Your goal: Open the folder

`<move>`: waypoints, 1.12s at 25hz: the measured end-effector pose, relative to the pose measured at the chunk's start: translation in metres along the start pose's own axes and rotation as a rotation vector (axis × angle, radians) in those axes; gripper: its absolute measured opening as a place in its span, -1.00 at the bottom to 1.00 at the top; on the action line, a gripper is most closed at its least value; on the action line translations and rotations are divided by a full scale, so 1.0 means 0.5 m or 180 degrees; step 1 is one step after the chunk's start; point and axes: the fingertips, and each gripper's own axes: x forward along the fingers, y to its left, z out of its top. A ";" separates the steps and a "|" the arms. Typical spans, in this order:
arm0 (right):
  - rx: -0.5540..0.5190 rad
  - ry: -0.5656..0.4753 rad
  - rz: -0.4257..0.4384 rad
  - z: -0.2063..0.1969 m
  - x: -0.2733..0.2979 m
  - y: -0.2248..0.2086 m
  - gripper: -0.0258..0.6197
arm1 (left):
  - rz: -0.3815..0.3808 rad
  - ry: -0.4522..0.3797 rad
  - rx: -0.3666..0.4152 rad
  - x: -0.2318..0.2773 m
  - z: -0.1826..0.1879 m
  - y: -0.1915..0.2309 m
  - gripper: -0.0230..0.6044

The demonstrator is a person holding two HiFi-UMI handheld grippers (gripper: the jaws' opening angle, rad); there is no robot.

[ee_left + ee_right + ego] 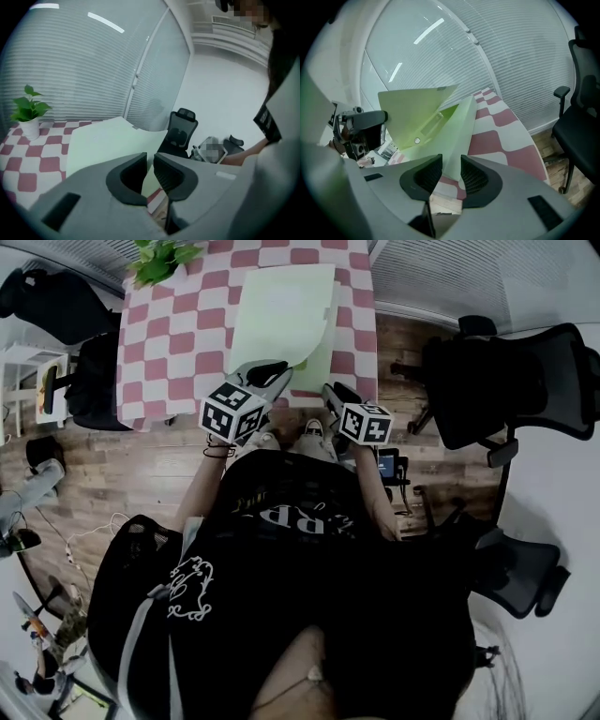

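Over the table (169,343), left gripper (150,163) and right gripper (451,165) each clamp the folder (281,310).

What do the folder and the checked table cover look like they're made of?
The folder: probably thin plastic sheet, pale green, satin finish; its lifted cover bows smoothly without creasing, and light glows through it in the right gripper view. The checked cover: likely cloth or vinyl, matte; it shows no glare, but any weave is too small to tell.
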 end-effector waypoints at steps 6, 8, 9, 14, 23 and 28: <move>-0.0142 0.0028 -0.0070 0.002 -0.003 0.001 -0.56 | 0.0327 -0.0469 -0.0411 -0.117 0.045 0.035 -0.79; -0.0199 0.0037 -0.0123 0.005 -0.004 -0.002 -0.57 | 0.0449 -0.0662 -0.0612 -0.159 0.056 0.059 -0.79; -0.0224 0.0041 -0.0146 0.007 -0.004 -0.004 -0.56 | 0.0520 -0.0745 -0.0699 -0.181 0.058 0.073 -0.80; -0.0258 0.0067 -0.0162 0.012 0.000 -0.005 -0.57 | 0.1102 -0.0990 -0.0996 -0.296 0.029 0.154 -0.84; -0.0421 0.0025 -0.0295 0.026 0.006 -0.009 -0.57 | 0.1927 -0.1302 -0.1764 -0.459 -0.095 0.277 -0.88; -0.0426 0.0013 -0.0343 0.027 0.007 -0.010 -0.57 | 0.2327 -0.1171 -0.1996 -0.505 -0.192 0.347 -0.88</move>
